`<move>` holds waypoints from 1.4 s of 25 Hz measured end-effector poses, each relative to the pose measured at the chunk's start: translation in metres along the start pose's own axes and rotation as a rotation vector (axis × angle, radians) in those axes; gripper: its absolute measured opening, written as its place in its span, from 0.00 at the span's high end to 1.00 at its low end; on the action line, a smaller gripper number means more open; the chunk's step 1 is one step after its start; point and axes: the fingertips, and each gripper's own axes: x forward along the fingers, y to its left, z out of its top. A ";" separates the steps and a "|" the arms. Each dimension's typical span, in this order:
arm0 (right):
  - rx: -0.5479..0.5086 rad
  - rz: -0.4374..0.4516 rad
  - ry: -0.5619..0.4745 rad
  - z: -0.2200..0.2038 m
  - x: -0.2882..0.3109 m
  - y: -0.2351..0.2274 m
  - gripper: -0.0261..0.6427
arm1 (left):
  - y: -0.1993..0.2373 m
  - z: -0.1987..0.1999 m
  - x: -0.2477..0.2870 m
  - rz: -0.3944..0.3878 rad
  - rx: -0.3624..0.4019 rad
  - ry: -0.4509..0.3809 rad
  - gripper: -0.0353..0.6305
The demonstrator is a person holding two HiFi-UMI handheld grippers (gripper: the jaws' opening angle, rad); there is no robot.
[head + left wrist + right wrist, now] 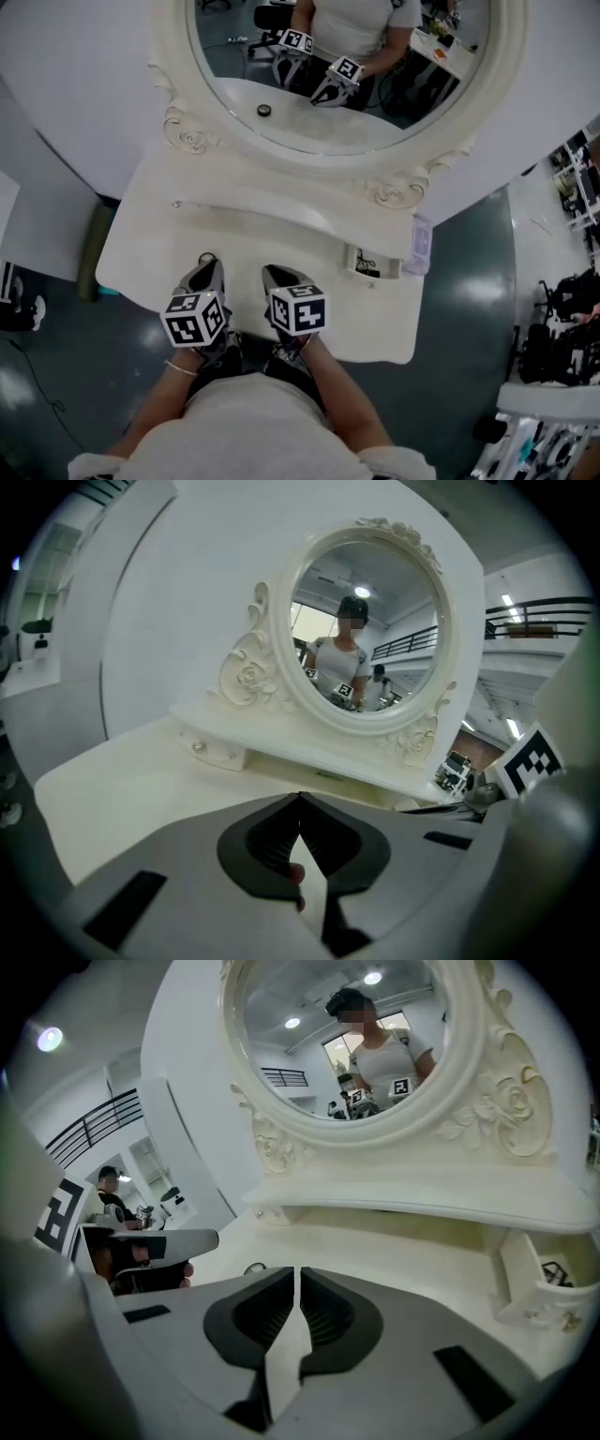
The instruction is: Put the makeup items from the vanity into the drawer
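A small dark round makeup item lies on the cream vanity top, just past the tip of my left gripper; in the right gripper view the item sits left of my jaws. My left gripper has its tips touching, with a small reddish patch of unclear nature in the gap behind them. My right gripper hovers beside it over the near edge; the right gripper is shut with nothing held. A small drawer stands open at the right, something dark inside.
An oval mirror in an ornate cream frame rises at the back on a raised shelf, with a small knob under the shelf's left end. A pale purple object sits at the vanity's right edge. Dark floor surrounds the vanity.
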 end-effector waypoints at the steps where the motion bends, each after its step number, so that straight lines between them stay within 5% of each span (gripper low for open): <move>1: -0.017 0.024 0.014 0.000 0.008 0.009 0.92 | 0.012 -0.001 -0.005 0.029 -0.018 -0.004 0.94; 16: -0.200 0.205 0.175 -0.013 0.094 0.098 0.81 | 0.135 -0.024 -0.066 0.306 -0.222 -0.047 0.94; 35: -0.314 0.092 0.283 -0.042 0.139 0.091 0.66 | 0.174 -0.055 -0.045 0.293 -0.324 0.017 0.94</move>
